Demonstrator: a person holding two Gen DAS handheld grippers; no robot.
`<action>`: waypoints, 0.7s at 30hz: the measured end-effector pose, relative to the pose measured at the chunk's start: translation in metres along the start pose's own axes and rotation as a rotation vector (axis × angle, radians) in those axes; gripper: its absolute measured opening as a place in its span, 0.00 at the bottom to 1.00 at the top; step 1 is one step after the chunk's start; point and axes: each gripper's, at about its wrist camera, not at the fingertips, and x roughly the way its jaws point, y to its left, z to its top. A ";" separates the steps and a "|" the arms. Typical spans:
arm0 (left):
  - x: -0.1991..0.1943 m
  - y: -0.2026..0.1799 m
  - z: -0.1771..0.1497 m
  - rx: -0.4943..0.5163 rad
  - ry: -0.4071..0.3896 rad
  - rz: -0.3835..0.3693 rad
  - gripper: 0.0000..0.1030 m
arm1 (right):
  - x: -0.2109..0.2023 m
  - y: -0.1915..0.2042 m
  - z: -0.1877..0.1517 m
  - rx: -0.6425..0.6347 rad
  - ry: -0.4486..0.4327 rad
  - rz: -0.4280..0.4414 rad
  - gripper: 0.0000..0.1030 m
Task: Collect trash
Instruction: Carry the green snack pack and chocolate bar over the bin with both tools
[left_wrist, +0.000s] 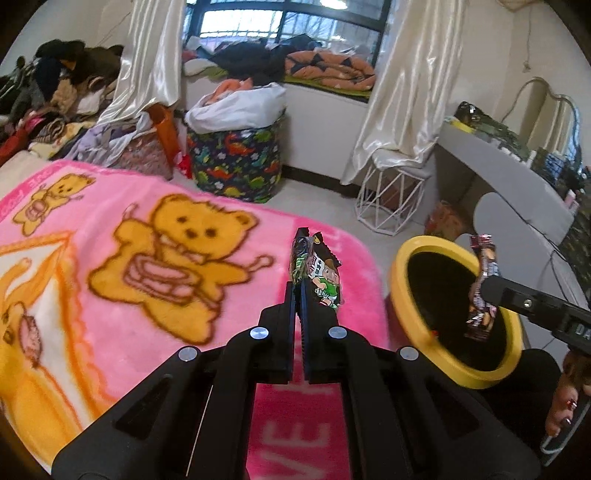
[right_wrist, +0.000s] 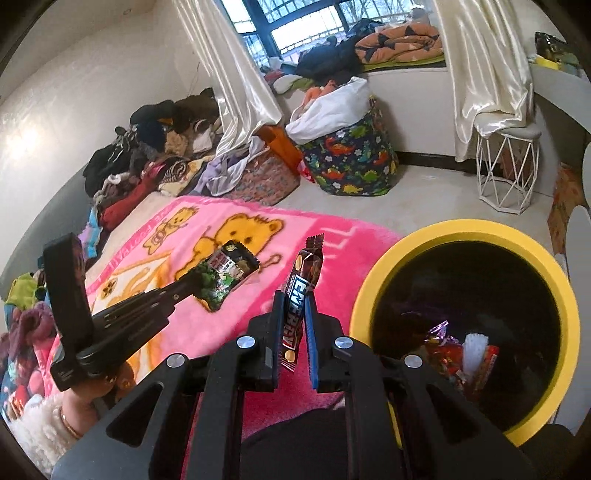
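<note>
Beside the yellow-rimmed bin (right_wrist: 461, 230), over the pink bear blanket (left_wrist: 147, 258), both grippers hold wrappers. The left gripper (left_wrist: 300, 258) has its jaws pressed nearly together on a green-and-brown snack packet (left_wrist: 321, 277), which stands up along the fingers above the blanket, just left of the bin; from the right wrist view the same packet (right_wrist: 221, 280) sticks out past the tips, crumpled, its print too small to read. The right gripper (right_wrist: 293, 302) has its jaws slightly apart, pinching a dark brown candy bar wrapper (right_wrist: 299, 302) upright between the blue pads, just left of the bin's rim. In the left wrist view that wrapper (left_wrist: 482, 291) hangs over the bin's mouth, blurred, with the gripper body cut off at the frame edge.

Inside the bin the bottom is dark; some red, white and shiny wrappers (right_wrist: 458, 350) lie there, hard to make out singly. The bin's near rim is hidden behind the right gripper's frame. Well beyond the bin stand a dinosaur-print basket (right_wrist: 351, 162) and a white wire stool (right_wrist: 506, 173). Only part of the person's left hand (right_wrist: 92, 398) shows beneath its gripper.
</note>
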 end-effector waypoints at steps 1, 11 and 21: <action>-0.003 -0.006 0.002 0.014 -0.008 -0.008 0.00 | -0.003 -0.002 0.000 0.003 -0.004 -0.002 0.10; -0.017 -0.038 0.010 0.027 -0.043 -0.078 0.00 | -0.035 -0.022 0.002 0.021 -0.062 -0.051 0.10; -0.026 -0.069 0.015 0.070 -0.071 -0.118 0.00 | -0.062 -0.042 0.002 0.020 -0.121 -0.116 0.10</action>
